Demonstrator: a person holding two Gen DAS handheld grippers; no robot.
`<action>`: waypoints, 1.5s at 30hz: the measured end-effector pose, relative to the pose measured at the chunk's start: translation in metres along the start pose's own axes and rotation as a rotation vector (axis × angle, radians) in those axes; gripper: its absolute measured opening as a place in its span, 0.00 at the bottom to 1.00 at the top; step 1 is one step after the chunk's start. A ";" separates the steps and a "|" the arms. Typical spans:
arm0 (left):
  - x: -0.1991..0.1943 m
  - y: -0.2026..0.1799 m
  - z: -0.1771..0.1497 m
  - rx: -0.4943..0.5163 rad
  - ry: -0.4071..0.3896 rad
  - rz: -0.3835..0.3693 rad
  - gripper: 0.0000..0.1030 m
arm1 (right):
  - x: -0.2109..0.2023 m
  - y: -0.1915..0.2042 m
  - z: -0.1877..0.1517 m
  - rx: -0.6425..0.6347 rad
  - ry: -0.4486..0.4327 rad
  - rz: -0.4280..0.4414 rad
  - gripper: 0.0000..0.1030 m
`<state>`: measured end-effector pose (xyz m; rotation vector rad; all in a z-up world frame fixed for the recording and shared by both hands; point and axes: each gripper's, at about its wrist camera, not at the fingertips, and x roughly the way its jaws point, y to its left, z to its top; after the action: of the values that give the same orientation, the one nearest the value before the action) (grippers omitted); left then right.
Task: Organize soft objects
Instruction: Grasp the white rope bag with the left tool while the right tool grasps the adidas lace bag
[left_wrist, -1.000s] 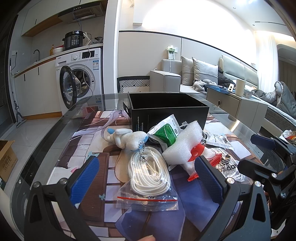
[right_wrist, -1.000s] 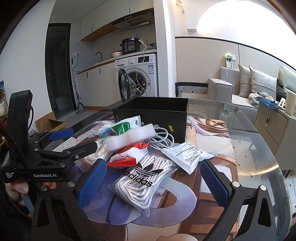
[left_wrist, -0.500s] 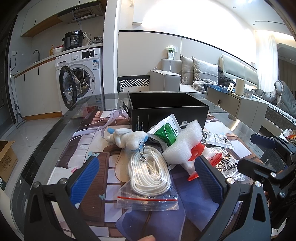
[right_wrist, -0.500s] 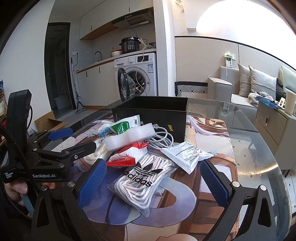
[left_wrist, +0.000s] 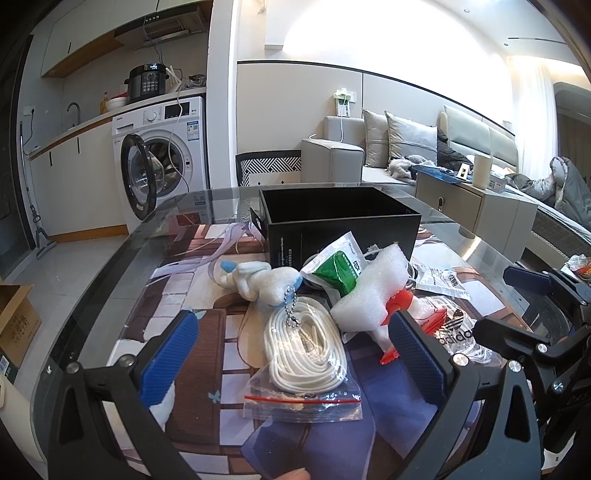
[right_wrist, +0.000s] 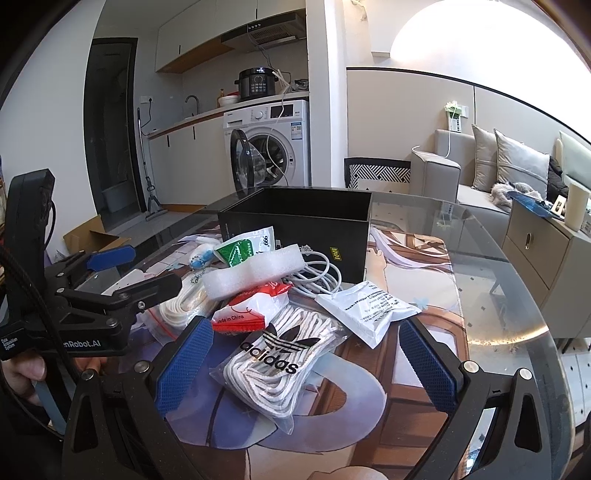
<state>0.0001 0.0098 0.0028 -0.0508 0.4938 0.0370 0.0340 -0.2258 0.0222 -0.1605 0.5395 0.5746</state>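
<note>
Both tools are held low over the near edge of the glass table (right_wrist: 517, 295), pointing toward the pile of soft items. The left tool (left_wrist: 295, 354) has its jaws spread wide and grips nothing; the zip bag of white cord (left_wrist: 306, 354) lies on the table between and just beyond its blue pads. The right tool (right_wrist: 306, 358) is likewise spread and empty, with the Adidas lace bag (right_wrist: 280, 354) lying between its pads.

The pile sits at the table's centre, directly in front of the open black box (left_wrist: 340, 225). A white foam block (right_wrist: 255, 275) rests on top of a red-and-white packet (right_wrist: 251, 310). A green-and-white pouch (left_wrist: 336, 264) leans against the box's near wall. A white plush toy (left_wrist: 262, 280) with a bead chain lies to the left, touching the cord bag. A flat white sachet (right_wrist: 369, 306) lies to the right of the pile.

The right wrist view shows a coiled white cable (right_wrist: 321, 273) between foam and box; the foam largely hides it in the left wrist view. Each view shows the other tool at its edge, and the right wrist view shows a hand (right_wrist: 22, 369) on the left tool's handle.
</note>
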 end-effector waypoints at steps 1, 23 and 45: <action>-0.001 0.001 0.001 0.002 -0.001 0.004 1.00 | -0.001 0.000 0.001 0.002 -0.001 0.000 1.00; 0.023 0.013 0.001 0.005 0.148 0.003 1.00 | 0.030 0.009 -0.005 0.029 0.191 0.001 1.00; 0.050 0.006 -0.002 0.031 0.295 0.046 1.00 | 0.034 -0.005 -0.013 0.004 0.264 -0.066 1.00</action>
<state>0.0425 0.0171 -0.0231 -0.0141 0.7904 0.0668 0.0555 -0.2177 -0.0069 -0.2514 0.7885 0.4906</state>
